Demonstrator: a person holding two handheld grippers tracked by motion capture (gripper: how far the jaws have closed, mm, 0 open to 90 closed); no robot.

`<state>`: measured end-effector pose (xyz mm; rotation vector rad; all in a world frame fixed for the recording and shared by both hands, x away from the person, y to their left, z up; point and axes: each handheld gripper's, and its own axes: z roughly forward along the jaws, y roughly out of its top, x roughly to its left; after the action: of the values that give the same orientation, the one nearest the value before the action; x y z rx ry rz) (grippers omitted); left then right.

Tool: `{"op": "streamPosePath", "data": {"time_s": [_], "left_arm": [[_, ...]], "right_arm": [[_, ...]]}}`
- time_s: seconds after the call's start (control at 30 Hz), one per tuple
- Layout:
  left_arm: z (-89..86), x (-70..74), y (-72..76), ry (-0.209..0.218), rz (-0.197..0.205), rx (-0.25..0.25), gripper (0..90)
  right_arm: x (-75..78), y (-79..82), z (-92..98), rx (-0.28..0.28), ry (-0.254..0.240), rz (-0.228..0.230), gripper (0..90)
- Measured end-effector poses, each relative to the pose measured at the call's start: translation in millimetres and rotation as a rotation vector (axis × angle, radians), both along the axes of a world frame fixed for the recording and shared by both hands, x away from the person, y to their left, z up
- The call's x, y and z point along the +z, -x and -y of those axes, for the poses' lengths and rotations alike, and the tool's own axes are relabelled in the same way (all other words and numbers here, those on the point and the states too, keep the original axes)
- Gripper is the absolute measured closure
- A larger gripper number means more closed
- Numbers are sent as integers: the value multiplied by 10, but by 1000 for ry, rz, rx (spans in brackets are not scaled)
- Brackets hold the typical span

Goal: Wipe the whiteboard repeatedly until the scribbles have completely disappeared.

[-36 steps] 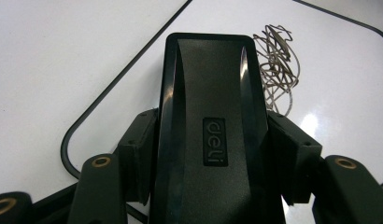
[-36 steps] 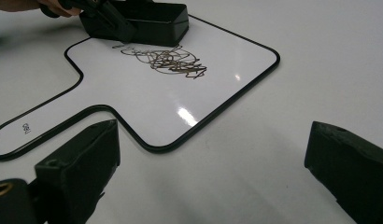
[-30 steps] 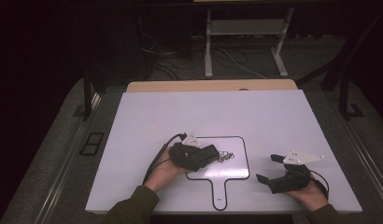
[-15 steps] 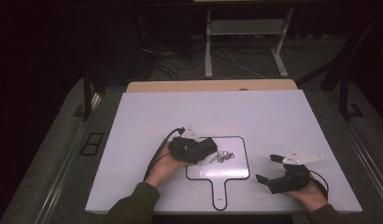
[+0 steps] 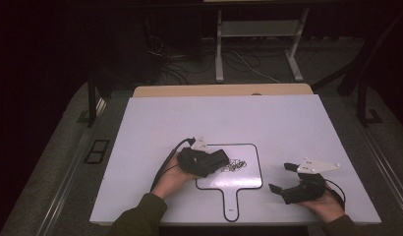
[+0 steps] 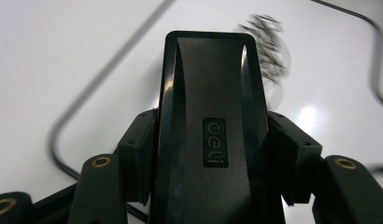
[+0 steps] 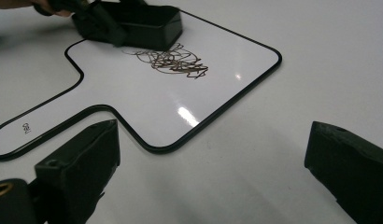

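The black eraser (image 6: pixel 210 135), clamped in the left gripper (image 5: pixel 209 162), has been carried rightward onto the handled whiteboard (image 5: pixel 248 181), just left of its scribble (image 5: pixel 235 164). Right of the whiteboard, the right gripper (image 5: pixel 283 178) is held spread and empty.

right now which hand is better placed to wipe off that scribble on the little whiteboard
Left. The left hand-held gripper is shut on the black eraser, right beside the scribble on the whiteboard. The right hand-held gripper sits open and empty, off the board.
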<state>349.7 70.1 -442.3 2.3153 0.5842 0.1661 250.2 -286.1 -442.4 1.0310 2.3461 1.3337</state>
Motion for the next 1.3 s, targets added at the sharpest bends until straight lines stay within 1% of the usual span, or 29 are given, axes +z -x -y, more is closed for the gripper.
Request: {"op": "streamPosePath", "data": {"time_s": [0.07,0.13,0.17,0.23,0.3,0.33,0.4,0.43,0.47,0.53,0.6,0.67,0.77,0.8,0.9,0.97,1.0,1.03,1.2,1.23,1.3], "left_arm": [[-1,-2,-46,4,-5,11,393],[1,0,-31,-2,0,9,392],[7,5,-5,-1,-10,8,393],[11,10,79,-6,-14,-21,393],[20,17,196,-9,-24,-49,393],[27,26,252,-21,-23,-68,392],[36,30,273,-29,-18,-72,393],[35,26,249,-18,-27,-67,393],[30,25,208,-20,-25,-61,393],[33,21,101,-21,-17,-33,393],[38,9,-7,-4,-18,3,392],[38,7,-64,-2,-19,11,393],[42,15,-7,-10,-21,0,393],[35,21,31,-20,-19,-21,392],[20,27,199,-23,-28,-57,393],[31,35,258,-37,-19,-70,393],[38,38,250,-43,-19,-72,393],[43,34,220,-36,-21,-68,393],[65,17,-62,-21,-17,-3,393],[66,16,-86,-19,-21,2,393],[69,18,-61,-24,-17,0,393]], "right_arm": [[-2,-4,1,2,2,2,24],[-3,-6,3,1,3,0,24],[-3,-6,4,0,2,0,24],[-2,-4,6,0,2,-1,24],[-1,-3,8,-1,1,-1,24],[0,-3,9,-1,0,-1,24],[1,-2,8,-1,0,-1,24],[1,-1,6,-1,-1,-1,24],[1,-1,4,0,0,1,24],[1,1,-1,1,0,1,24],[0,2,-2,0,1,0,24],[0,-1,1,0,1,0,24],[0,-1,9,0,1,-2,24],[-1,-1,10,0,1,-1,24],[0,0,9,-2,-2,1,24],[1,3,7,0,0,3,24],[1,3,6,0,1,3,24],[2,2,5,0,0,4,24],[0,4,-7,0,1,1,24],[1,4,-6,0,1,1,24],[1,0,0,0,-1,1,24]]}}
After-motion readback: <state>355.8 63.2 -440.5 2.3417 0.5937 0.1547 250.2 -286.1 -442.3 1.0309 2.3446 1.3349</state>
